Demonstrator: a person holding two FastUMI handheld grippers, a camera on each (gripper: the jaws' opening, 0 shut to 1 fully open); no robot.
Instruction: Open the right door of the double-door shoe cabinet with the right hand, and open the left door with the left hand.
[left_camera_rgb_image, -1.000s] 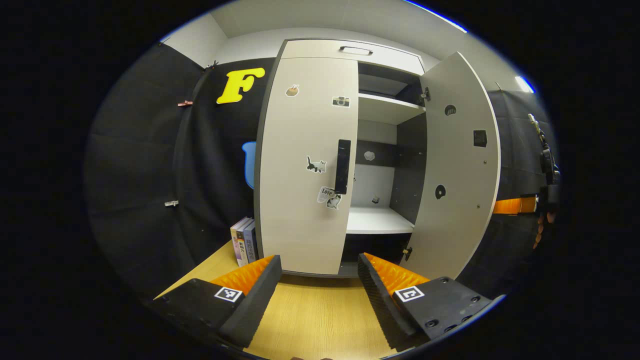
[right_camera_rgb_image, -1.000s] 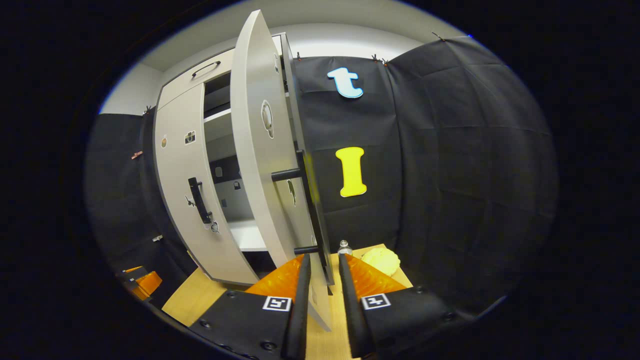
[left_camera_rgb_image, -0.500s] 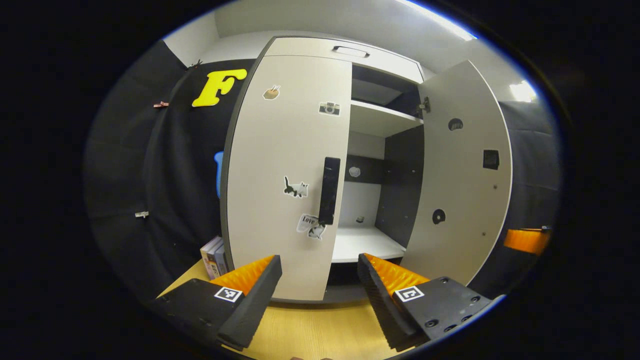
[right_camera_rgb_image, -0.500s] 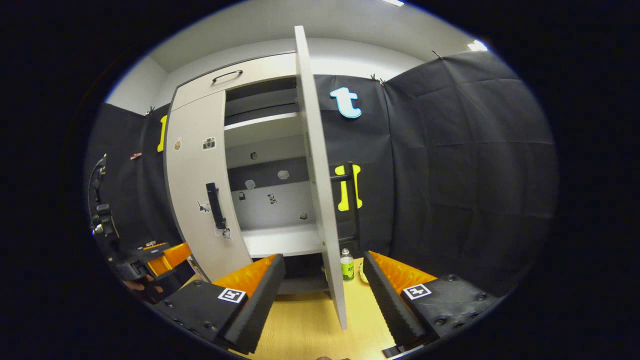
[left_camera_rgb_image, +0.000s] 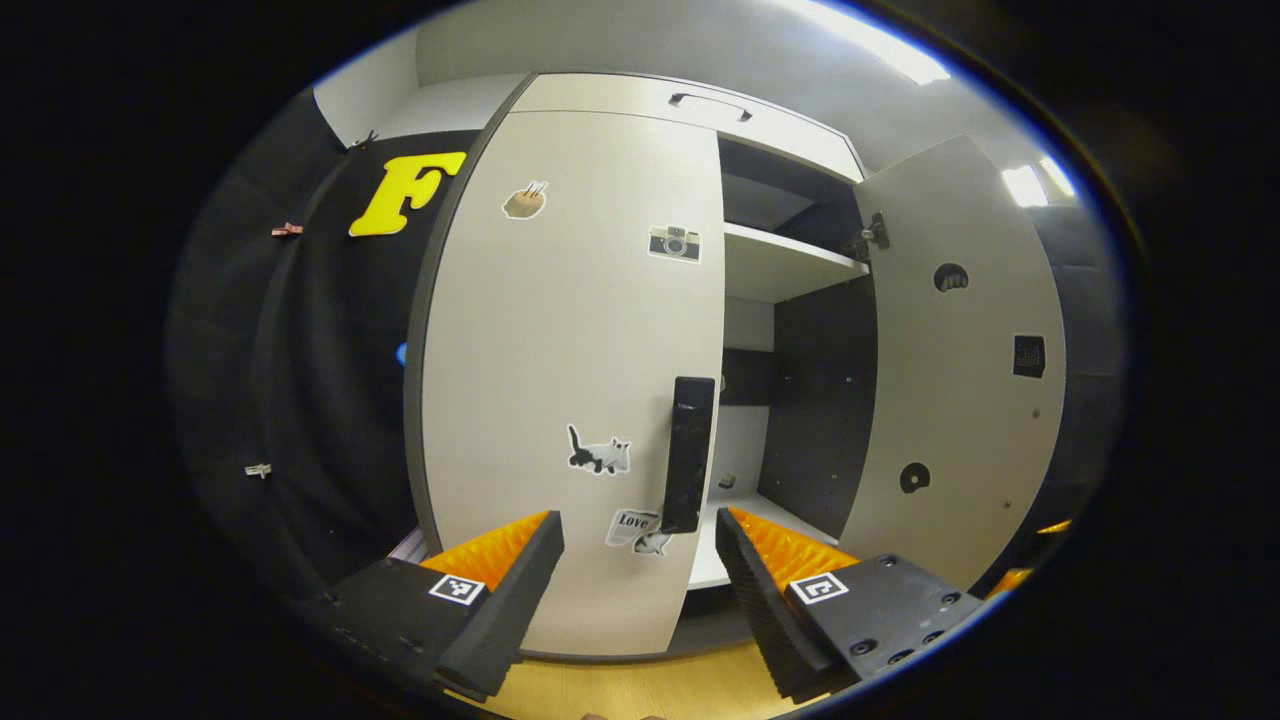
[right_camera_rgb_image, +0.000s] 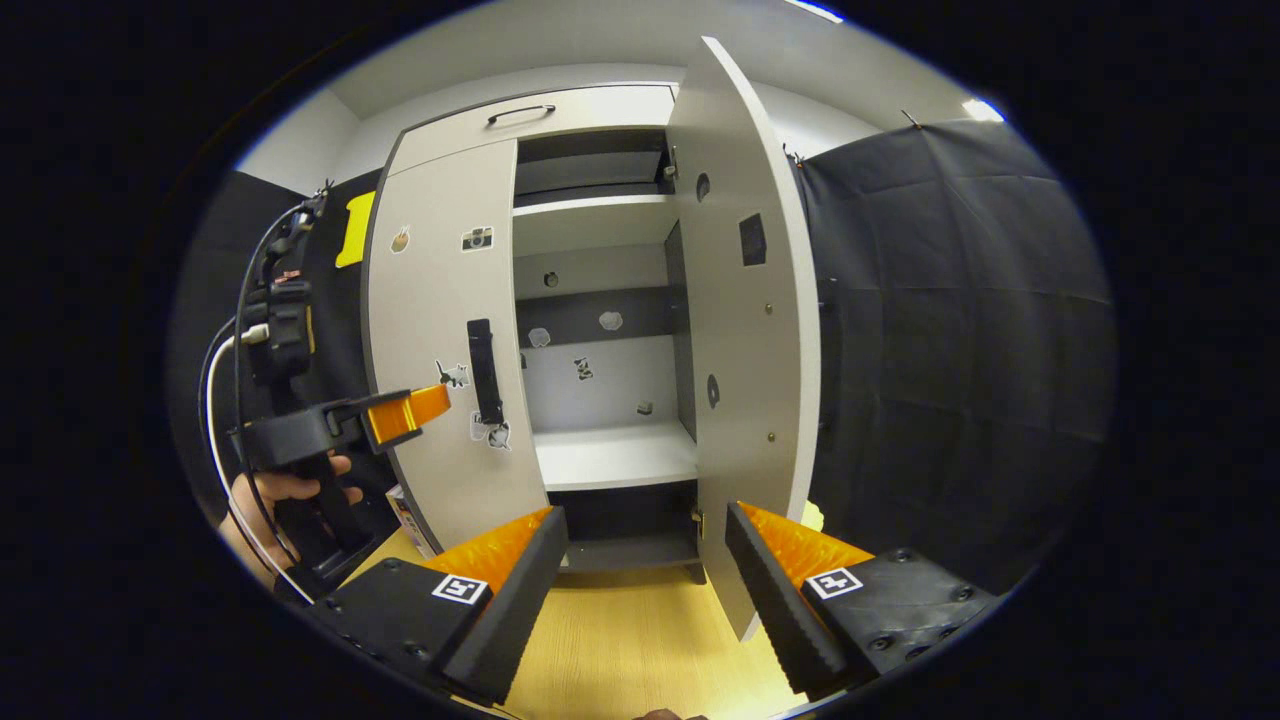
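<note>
The shoe cabinet (left_camera_rgb_image: 690, 100) stands on the wood-grain surface (right_camera_rgb_image: 620, 640) straight ahead of me. Its right door (right_camera_rgb_image: 745, 330) is already swung wide, showing pale shelves inside; the left door (left_camera_rgb_image: 570, 380) is shut, flat against the carcass.

My left tool (left_camera_rgb_image: 640, 560) is released, jaws spread and holding nothing, with the left door's dark vertical bar handle (left_camera_rgb_image: 688, 452) just above the gap between them. My right tool (right_camera_rgb_image: 645, 575) is likewise released and empty, well clear of the open door. In the right gripper view I can see my left tool (right_camera_rgb_image: 405, 415) and the hand (right_camera_rgb_image: 275, 495) carrying it, close in front of the left door.

I judge the door a stiff, light panel on side hinges: it should swing in an arc, not pull straight out. The handle looks smooth and rigid, so I would close on its middle, across its narrow width, squarely, or the pads may slide along it. A magnetic catch may resist at first; I can't tell.
</note>
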